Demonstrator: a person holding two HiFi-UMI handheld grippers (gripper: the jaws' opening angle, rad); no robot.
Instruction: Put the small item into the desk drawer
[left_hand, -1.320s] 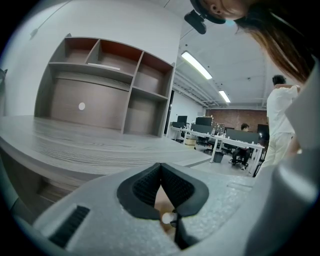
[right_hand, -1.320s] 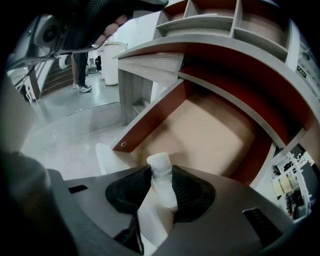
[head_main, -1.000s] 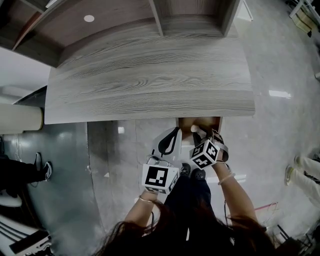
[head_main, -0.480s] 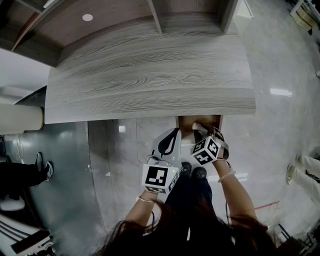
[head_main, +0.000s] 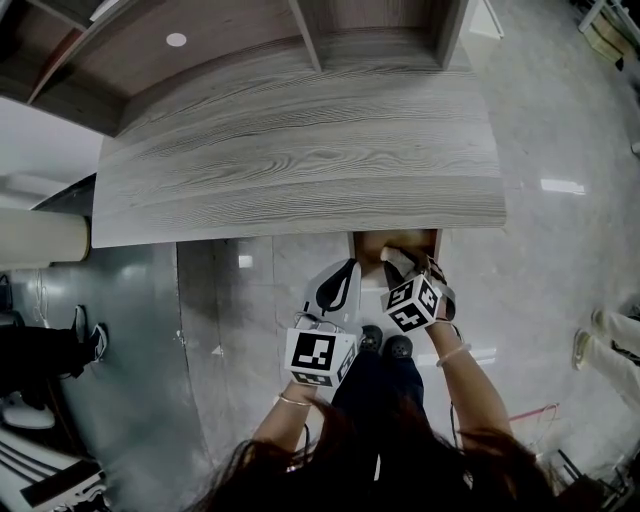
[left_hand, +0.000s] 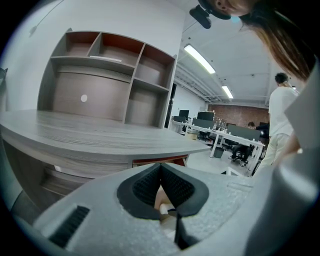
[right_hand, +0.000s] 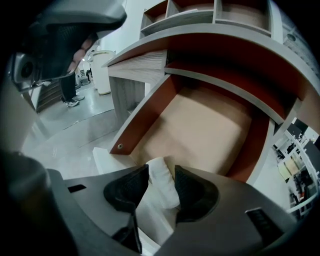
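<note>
White small item (right_hand: 162, 186), soft-looking, sits between the pads of the right gripper (right_hand: 161, 172), over the near edge of the open desk drawer (right_hand: 200, 120). The jaws are opening. The pads look to have let go, though the item has not dropped clear. Since a second ago this gripper has edged slightly forward over the drawer mouth. Judgement: release in progress; the task is nearly done once the item lands on the pale drawer floor. Its rear half may overhang the white drawer front (right_hand: 107, 156), so it could snag or tip outward.

Surroundings, left to right:
- A bystander's legs (head_main: 45, 350) stand on the floor far left, well apart from the work.
- Left gripper (left_hand: 160, 167) has its pads clenched together, nothing held; it hangs beside the right one, below the worktop (head_main: 300, 150).
- The grey wood-grain worktop is bare and overhangs the back of the drawer, which limits the approach from above.
- The drawer interior appears empty.
- The shelf unit (left_hand: 110, 75) stands behind the worktop.

Nothing obstructs the drop itself.
</note>
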